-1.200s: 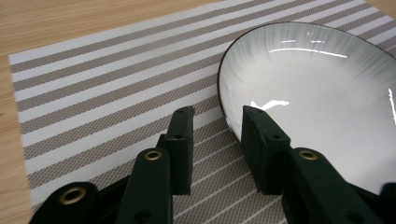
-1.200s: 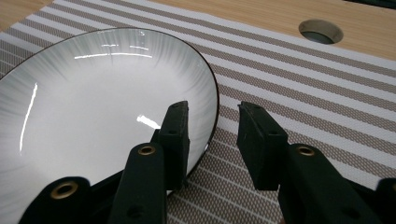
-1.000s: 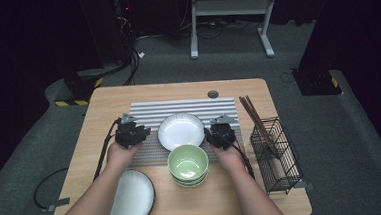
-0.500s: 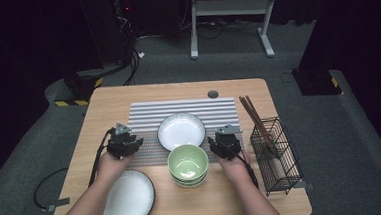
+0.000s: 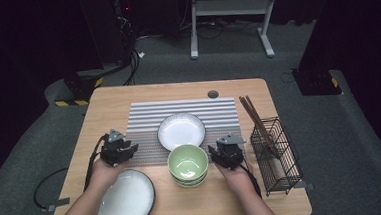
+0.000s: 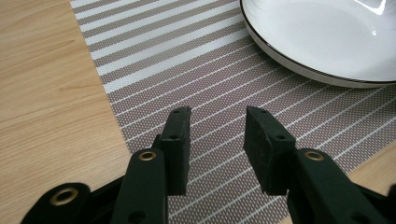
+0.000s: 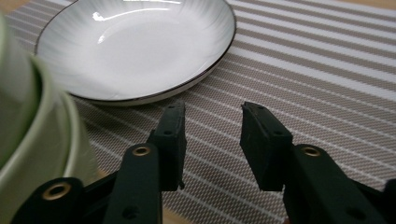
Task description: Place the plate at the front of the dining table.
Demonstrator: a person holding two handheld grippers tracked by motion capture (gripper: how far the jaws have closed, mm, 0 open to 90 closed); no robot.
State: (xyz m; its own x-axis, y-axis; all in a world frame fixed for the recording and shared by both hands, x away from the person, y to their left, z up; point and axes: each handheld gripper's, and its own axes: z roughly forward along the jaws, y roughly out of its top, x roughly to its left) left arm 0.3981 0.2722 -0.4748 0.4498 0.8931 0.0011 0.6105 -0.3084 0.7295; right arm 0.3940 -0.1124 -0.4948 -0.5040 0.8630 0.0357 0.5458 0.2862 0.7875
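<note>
Table-setting scene, seen from above and along each gripper. In the high view, a striped placemat [image 5: 184, 125] lies at the centre of the wooden surface [image 5: 128, 99]. A shallow white dish [image 5: 181, 130] sits on the mat in the middle of the frame; its placing there suggests it has been laid out as the centrepiece of the setting.

The left gripper [image 5: 126, 150] hovers at the mat's lower left corner, left of centre. Its jaws have just been opening, with a clear gap and only mat between them, as its own view confirms [image 6: 217, 135]. The right gripper [image 5: 216, 153] sits lower right of the dish, just beside a stack of green bowls [image 5: 187, 164]. Its jaws too have just been opening and hold nothing [image 7: 212, 135]; the white dish [image 7: 135, 46] fills the upper left of that view, apart from the jaws.

Both grippers flank the dish and point toward it, a pose that fits a two-sided handling of it.

A second white plate [image 5: 126, 199] rests at lower left near the surface's edge, likely waiting its turn. At right, a wire basket [image 5: 276, 157] keeps chopsticks [image 5: 254, 118] upright and within reach.
</note>
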